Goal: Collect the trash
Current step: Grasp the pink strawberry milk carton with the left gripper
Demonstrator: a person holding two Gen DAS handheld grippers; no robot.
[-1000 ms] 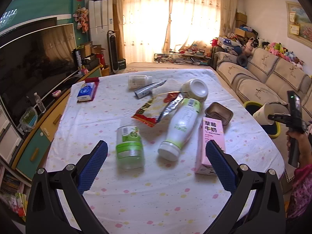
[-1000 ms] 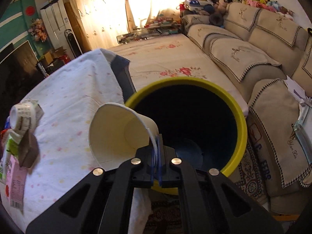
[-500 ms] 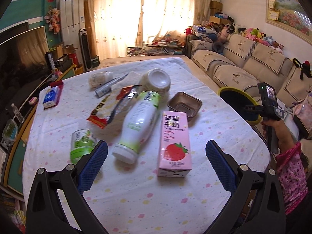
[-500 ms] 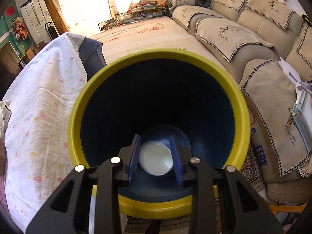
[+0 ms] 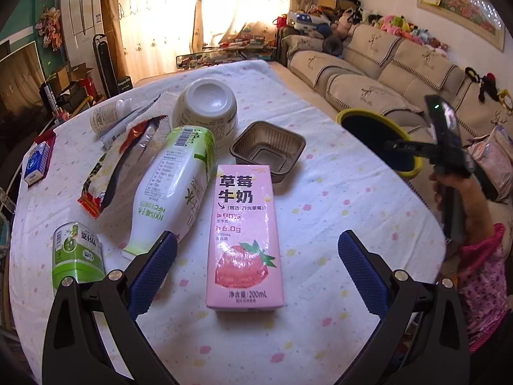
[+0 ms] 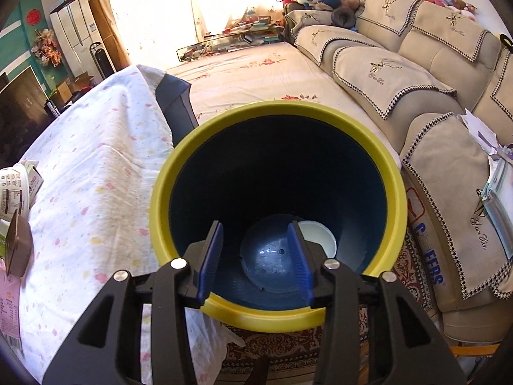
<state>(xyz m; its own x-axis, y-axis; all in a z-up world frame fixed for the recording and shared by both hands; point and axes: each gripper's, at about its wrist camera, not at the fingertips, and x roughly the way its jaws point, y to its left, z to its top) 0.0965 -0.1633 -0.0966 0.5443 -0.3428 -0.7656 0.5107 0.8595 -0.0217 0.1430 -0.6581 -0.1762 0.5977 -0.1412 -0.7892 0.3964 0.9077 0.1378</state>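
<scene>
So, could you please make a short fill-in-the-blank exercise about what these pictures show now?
1. The pink milk carton lies between the open fingers of the ____ gripper.
2. The rim of the trash bin is ____ in colour.
3. The white paper cup lies at the bottom of the ____.
4. The right gripper holds ____.

Missing words: left; yellow; bin; nothing
</scene>
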